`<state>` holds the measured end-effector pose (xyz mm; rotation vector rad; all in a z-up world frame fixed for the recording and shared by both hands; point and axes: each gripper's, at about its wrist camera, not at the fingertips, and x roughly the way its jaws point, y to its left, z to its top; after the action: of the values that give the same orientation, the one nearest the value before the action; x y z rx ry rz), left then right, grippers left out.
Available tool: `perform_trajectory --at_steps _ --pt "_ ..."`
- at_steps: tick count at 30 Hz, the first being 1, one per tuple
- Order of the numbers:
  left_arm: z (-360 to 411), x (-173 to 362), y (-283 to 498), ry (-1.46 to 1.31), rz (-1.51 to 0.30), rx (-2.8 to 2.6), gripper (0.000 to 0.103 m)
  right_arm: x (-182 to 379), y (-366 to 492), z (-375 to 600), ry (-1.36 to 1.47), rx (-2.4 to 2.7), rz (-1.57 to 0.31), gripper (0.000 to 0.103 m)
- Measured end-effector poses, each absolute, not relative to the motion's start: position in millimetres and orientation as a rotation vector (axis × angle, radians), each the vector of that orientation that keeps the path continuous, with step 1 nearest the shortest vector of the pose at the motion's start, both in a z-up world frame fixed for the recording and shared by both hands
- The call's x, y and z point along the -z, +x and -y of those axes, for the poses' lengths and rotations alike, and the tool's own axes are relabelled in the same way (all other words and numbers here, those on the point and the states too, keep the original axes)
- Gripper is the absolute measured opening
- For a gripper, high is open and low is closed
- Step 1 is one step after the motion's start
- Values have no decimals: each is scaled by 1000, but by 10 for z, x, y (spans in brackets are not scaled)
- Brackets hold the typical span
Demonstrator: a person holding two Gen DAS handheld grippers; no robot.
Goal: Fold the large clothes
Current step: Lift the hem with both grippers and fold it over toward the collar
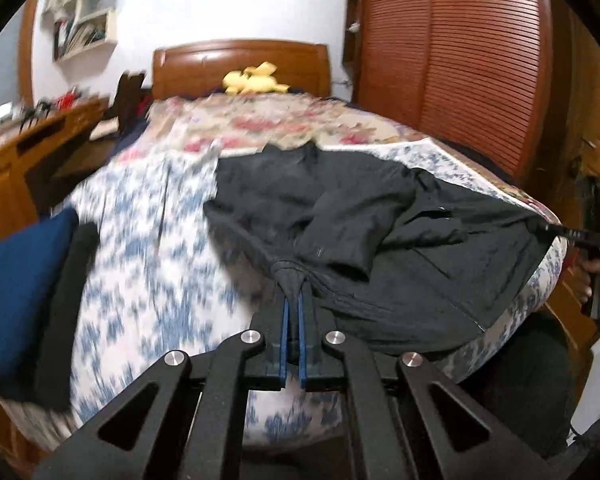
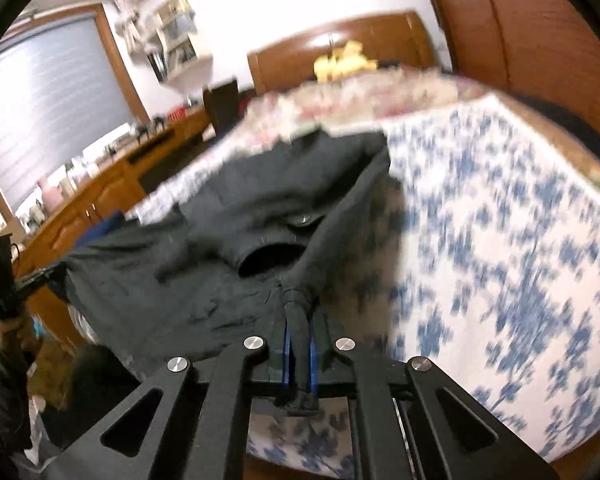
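Pinching a bunched bit of black cloth right up close: left claw (image 1: 293, 292), clenched tight on the near hem corner of the black jacket (image 1: 340, 216). Doing the same on the other side: right claw (image 2: 299, 320), squeezed shut on the other hem corner, with a rolled twist of cloth poking back between its blue pads (image 2: 287, 354).

Lying across the foot end of the bed (image 1: 148, 216), on the blue and white flowered cover, collar pointing toward the wooden headboard (image 1: 240, 64). Stretching the near hem out between the two claws, so that edge is pulling into a line while the rest is sagging and wrinkling. Resting folded over the chest: one sleeve, its open cuff (image 2: 268, 262) gaping in the right wrist view.

Looking soft and floppy, not stiff at all. Probably feeling light to middling, thicker than a shirt, with a smooth cloth that could be slipping a little. Not looking breakable, though the round button (image 2: 302, 219) and the hem seam might be catching on things.

Seeming like good places to grab: the two hem corners, just as now, since thick seams bunch well and hold. Grabbing the middle would likely only be making a droopy lump. Keeping both corners level should be helping the fold land straight.

Sitting far off by the headboard: a yellow plush toy (image 1: 254, 80).
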<state>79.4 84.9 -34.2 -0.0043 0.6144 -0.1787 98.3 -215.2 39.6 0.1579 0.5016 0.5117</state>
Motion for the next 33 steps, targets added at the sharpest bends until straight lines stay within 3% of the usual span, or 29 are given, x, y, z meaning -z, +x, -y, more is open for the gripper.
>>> perform_trajectory --at_steps 10,20,25,33 --pt "-862 -744 658 1 -422 193 4 -1293 308 2321 89 -498 -311 5" --pt "-773 -1415 268 8 -271 246 4 -1932 -815 2710 31 -439 -131 4" --pt "-697 -1185 461 23 -332 247 4 -1682 -938 2659 -1 -435 -153 4" --pt "-780 -442 1107 -12 -488 183 4 -1058 -138 2398 -44 -396 -312 4"
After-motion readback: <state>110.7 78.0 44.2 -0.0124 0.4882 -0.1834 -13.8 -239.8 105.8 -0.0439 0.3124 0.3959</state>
